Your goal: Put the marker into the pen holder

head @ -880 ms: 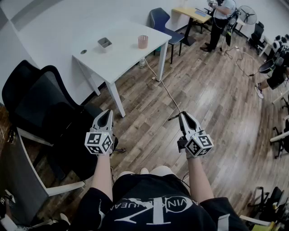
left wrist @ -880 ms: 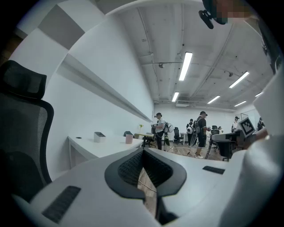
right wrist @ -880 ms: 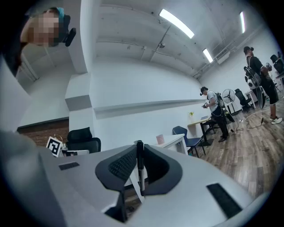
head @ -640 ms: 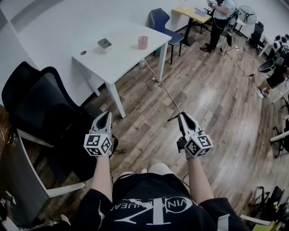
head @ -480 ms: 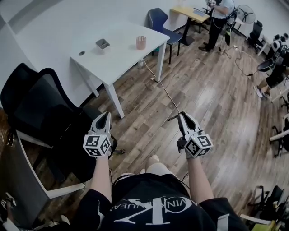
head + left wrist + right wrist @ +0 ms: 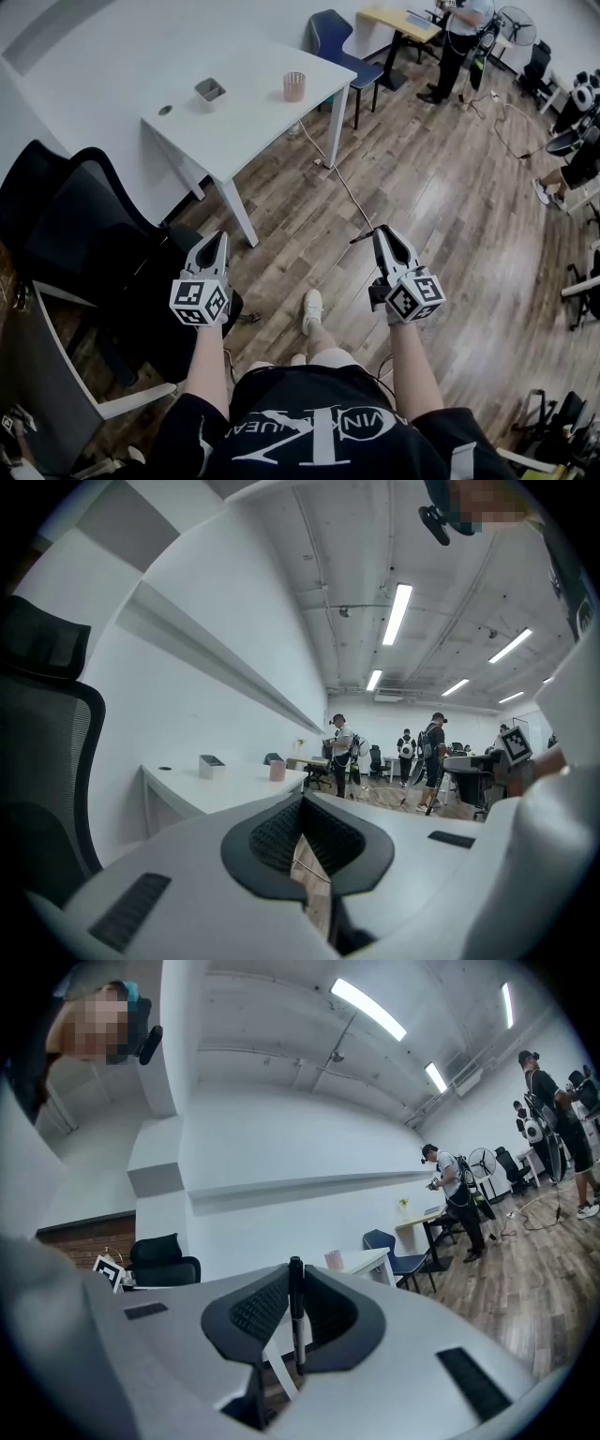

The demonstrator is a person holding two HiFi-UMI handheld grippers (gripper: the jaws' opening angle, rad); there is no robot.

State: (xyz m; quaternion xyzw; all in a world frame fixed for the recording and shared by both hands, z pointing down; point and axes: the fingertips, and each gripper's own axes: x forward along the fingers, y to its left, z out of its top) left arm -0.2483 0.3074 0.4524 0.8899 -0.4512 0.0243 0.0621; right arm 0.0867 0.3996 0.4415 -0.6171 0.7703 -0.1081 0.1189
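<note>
The pink pen holder point(image 6: 295, 86) stands upright on the white table point(image 6: 253, 122), far ahead of both grippers. It also shows small in the left gripper view point(image 6: 277, 770) and the right gripper view point(image 6: 333, 1260). My right gripper point(image 6: 382, 232) is held over the wooden floor, shut on a black marker point(image 6: 296, 1321). The marker stands crosswise between the pads, and one end point(image 6: 360, 238) pokes out to the left. My left gripper point(image 6: 218, 238) hovers beside the black chair, its jaws together with nothing between them.
A small grey box point(image 6: 210, 91) sits on the table left of the holder. Black office chairs point(image 6: 84, 234) crowd the left side. A blue chair point(image 6: 337, 42) stands behind the table. A cable point(image 6: 347, 192) runs across the floor. A person point(image 6: 461, 37) stands at the far desk.
The view has moved forward a little and the table sits slightly higher and further left. A white shoe has stepped out between the grippers. Both grippers keep their pose, the marker still held.
</note>
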